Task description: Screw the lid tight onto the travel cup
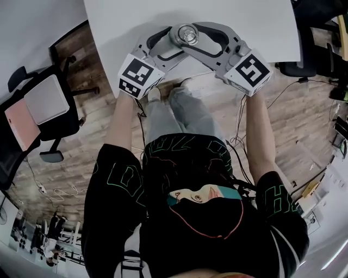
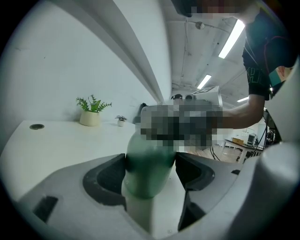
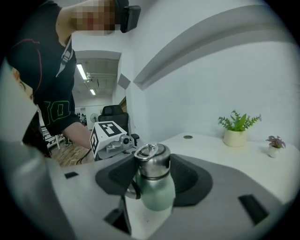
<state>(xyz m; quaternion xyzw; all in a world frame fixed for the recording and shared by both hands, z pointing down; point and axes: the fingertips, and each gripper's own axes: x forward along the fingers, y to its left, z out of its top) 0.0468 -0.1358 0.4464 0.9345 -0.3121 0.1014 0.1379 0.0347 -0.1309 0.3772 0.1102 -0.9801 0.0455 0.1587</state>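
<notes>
In the left gripper view, upper part of the travel cup (image 2: 149,176) blurred out. Only the green body readable there, pinched on both sides by the pads of the left claw (image 1: 173,44). From the head view, just the steel lid (image 1: 187,35) seen from above, with the cup body hidden beneath it and the two claws. Only in the right gripper view: lid in full, ring on top, right claw (image 1: 205,39) closed on it from both sides, green shoulder below. Cup upright over the white counter (image 1: 136,16), close to its near edge — base cut off in both gripper views, contact with the surface not readable. Bare counter left, right and far of the cup. Potted plant (image 2: 91,111), a smaller one (image 2: 121,120) and a round port (image 2: 36,126) well apart, toward the far side by the wall.
</notes>
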